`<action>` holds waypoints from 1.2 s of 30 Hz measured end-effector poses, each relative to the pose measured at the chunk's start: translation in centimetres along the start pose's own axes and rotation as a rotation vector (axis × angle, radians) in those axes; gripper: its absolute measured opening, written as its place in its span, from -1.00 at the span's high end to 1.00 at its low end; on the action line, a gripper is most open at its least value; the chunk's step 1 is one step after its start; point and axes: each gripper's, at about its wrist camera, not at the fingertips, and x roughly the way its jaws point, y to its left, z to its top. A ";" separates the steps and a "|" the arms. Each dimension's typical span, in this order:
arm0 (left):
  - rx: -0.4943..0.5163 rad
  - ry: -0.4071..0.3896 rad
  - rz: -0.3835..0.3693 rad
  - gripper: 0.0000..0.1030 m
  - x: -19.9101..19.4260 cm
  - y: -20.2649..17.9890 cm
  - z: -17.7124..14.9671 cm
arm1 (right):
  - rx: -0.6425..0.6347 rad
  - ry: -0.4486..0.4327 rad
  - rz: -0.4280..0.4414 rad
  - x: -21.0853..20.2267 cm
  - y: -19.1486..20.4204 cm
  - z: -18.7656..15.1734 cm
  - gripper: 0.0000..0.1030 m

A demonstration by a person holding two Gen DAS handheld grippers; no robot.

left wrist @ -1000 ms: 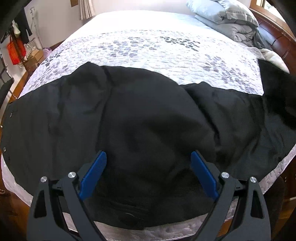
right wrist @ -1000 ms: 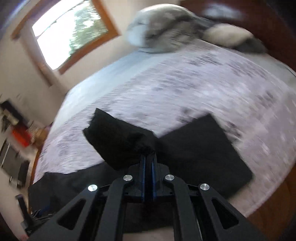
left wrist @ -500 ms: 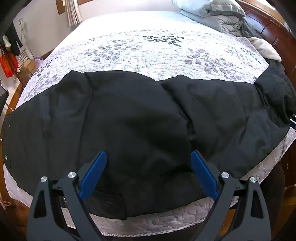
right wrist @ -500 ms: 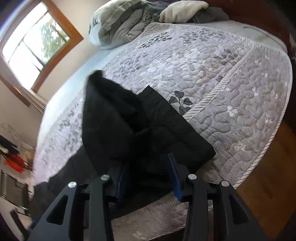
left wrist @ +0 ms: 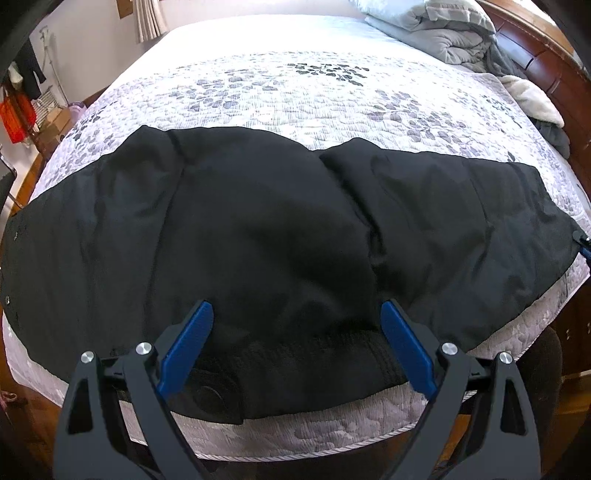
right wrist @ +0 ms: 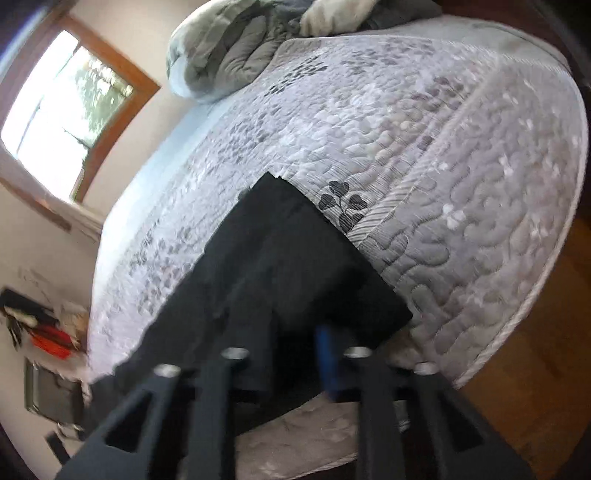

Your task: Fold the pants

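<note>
The left gripper [left wrist: 297,338] hangs with jaws apart over the pants [left wrist: 266,236], lying lengthwise left-to-right along the bed's [left wrist: 314,88] near edge, while the blurred right gripper [right wrist: 295,343] looks parted at their right end.

The pants [left wrist: 266,236] are lying spread across the bed [left wrist: 303,88] along its near edge, one end reaching the right edge. A bundled comforter [left wrist: 436,33] is sitting at the far right corner.
</note>
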 end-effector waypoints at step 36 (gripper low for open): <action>0.025 -0.014 -0.055 -0.79 -0.1 -12.8 1.3 | -0.083 0.207 -0.202 4.6 2.9 -2.3 0.31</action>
